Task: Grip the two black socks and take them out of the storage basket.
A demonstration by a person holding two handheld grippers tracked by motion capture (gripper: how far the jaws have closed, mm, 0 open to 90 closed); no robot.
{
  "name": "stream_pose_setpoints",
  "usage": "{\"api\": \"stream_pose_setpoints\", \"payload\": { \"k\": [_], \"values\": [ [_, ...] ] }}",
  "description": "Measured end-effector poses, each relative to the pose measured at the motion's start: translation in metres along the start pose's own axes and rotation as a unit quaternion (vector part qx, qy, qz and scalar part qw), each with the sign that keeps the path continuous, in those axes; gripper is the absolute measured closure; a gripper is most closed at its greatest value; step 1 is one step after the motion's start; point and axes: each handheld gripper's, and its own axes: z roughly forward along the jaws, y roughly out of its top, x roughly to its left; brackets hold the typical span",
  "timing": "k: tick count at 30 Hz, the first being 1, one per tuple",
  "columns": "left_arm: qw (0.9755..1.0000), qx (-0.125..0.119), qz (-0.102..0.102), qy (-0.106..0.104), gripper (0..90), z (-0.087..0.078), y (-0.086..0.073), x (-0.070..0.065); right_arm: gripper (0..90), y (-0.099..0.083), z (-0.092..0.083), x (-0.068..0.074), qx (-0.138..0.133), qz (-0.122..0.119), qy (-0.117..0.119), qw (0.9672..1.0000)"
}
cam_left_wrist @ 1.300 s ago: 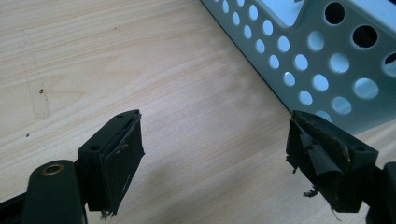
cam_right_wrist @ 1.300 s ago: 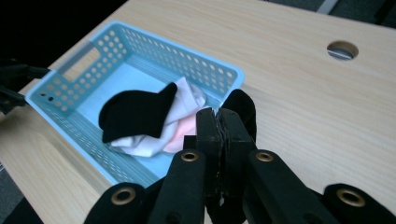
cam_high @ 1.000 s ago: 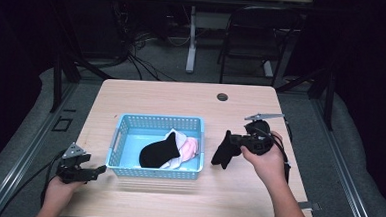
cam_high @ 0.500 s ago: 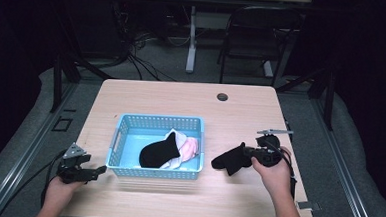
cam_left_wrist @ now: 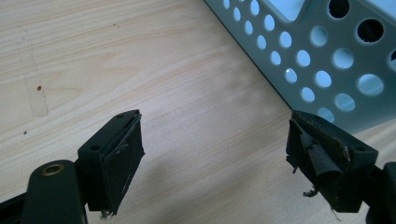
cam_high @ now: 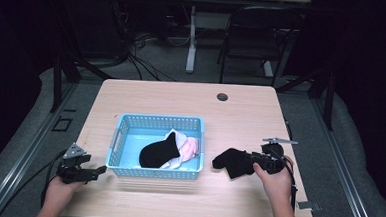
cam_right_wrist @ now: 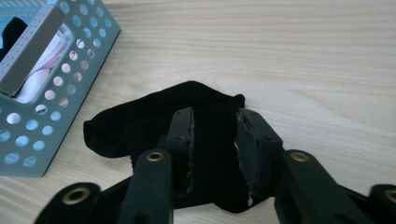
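**Black sock down on the table, right jaws parted over it**

The black ribbed-knit sock lies crumpled on the pale wood-grain table, lower right of the high view, just right of the light blue perforated plastic basket. In the right gripper view the knit is bunched in soft folds. The right gripper sits low and nearly level over it; its jaws have just been opening, and the sock is between them with a gap at each frayed pad. The right hand wraps the gripper body from below.

Inside the basket there's another black sock on white and pink fabric.

The left gripper is spread wide with bare table between its worn pads, at the basket's lower left corner, held by the left hand.
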Motion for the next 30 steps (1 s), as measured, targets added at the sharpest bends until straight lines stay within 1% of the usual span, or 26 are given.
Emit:
{"api": "stream_pose_setpoints", "payload": {
  "k": [1,4,8,10,12,14,15,16,19,20,21,25,27,29,30],
  "values": [
    [1.0,0.0,0.0,0.0,18.8,0.0,0.0,0.0,62.5,-0.001,0.0,0.001,-0.004,-0.006,-0.005,1.0],
    [1.0,0.0,0.0,0.0,18.8,0.0,0.0,0.0,60.7,-0.002,0.0,0.005,-0.01,-0.015,0.002,0.9998],
    [1.0,0.0,0.0,0.0,18.8,0.0,0.0,0.0,60.4,0.001,0.001,0.015,-0.001,-0.025,0.014,0.9996],
    [1.0,0.0,0.0,0.0,18.8,0.0,0.0,0.0,60.5,0.004,0.002,0.021,-0.002,-0.033,0.028,0.9991],
    [1.0,0.0,0.0,0.0,18.8,0.0,0.0,0.0,60.5,0.007,0.003,0.028,-0.004,-0.041,0.036,0.9985],
    [1.0,0.001,0.0,-0.001,18.8,0.0,0.0,0.0,60.5,0.012,0.003,0.037,-0.002,-0.041,0.053,0.9977],
    [1.0,0.001,-0.001,-0.001,18.8,0.0,0.0,0.0,60.1,0.014,0.003,0.041,-0.008,-0.048,0.062,0.9969],
    [1.0,0.0,0.0,-0.001,18.8,0.0,0.0,0.0,58.6,0.017,0.003,0.046,-0.015,-0.055,0.065,0.9963],
    [1.0,0.0,0.0,-0.001,18.8,0.0,0.0,0.0,54.3,0.028,0.004,0.061,-0.015,-0.078,0.077,0.9938],
    [1.0,0.0,0.0,-0.001,18.8,-0.001,0.0,0.0,53.4,0.032,0.005,0.067,-0.015,-0.082,0.081,0.9932],
    [1.0,0.0,0.0,-0.001,18.8,-0.001,0.0,0.0,52.5,0.036,0.005,0.072,-0.013,-0.09,0.086,0.9921],
    [1.0,-0.001,0.0,-0.002,18.8,-0.001,0.0,0.0,47.5,0.05,0.009,0.093,-0.021,-0.122,0.101,0.9872],
    [1.0,-0.001,0.001,-0.002,18.8,-0.001,0.001,0.0,46.4,0.055,0.011,0.102,-0.024,-0.146,0.102,0.9837],
    [1.0,-0.002,0.002,-0.002,18.8,-0.001,0.001,0.0,46.1,0.06,0.015,0.112,-0.019,-0.157,0.109,0.9814],
    [1.0,-0.002,0.002,-0.002,18.8,-0.001,0.001,0.0,46.0,0.063,0.016,0.117,-0.014,-0.158,0.111,0.981]
  ]
}}
